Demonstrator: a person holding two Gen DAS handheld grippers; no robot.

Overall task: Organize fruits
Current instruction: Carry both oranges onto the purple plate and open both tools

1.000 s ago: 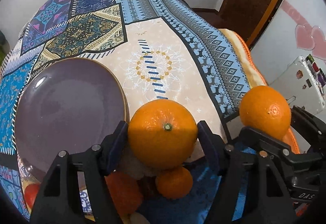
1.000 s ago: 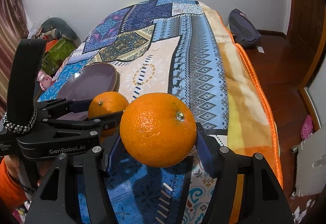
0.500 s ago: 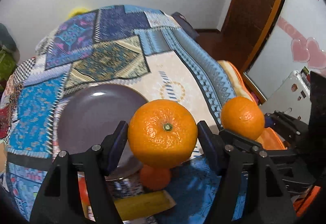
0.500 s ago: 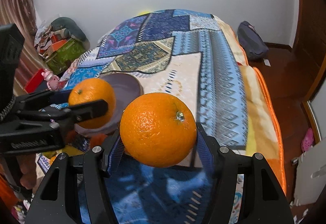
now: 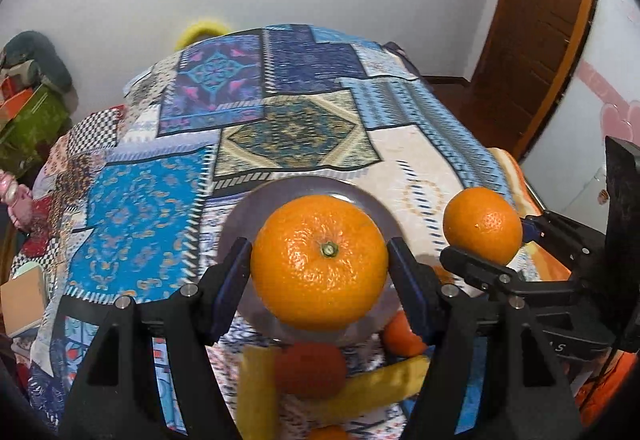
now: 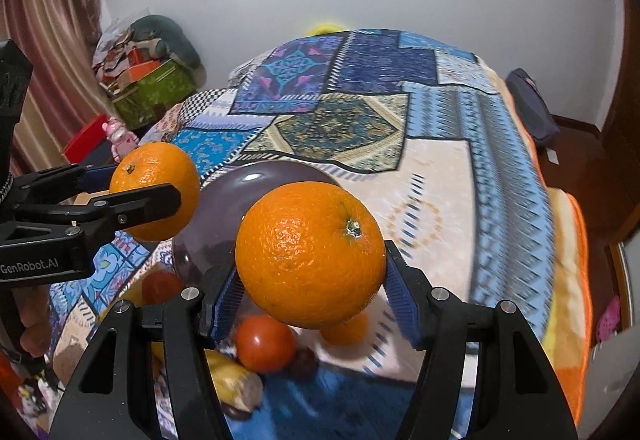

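Patchwork bedspread now lies farther below than a second ago: left gripper and right gripper each clamp an orange, raised above the purple plate, apparently at the bedspread's near edge, so placement is probably next.

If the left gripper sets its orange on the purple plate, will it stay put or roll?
The orange is round, so it may roll a little. The plate looks shallow with a raised rim, which would probably stop it. Its peel looks dimpled and firm, so the fingers likely will not slip.
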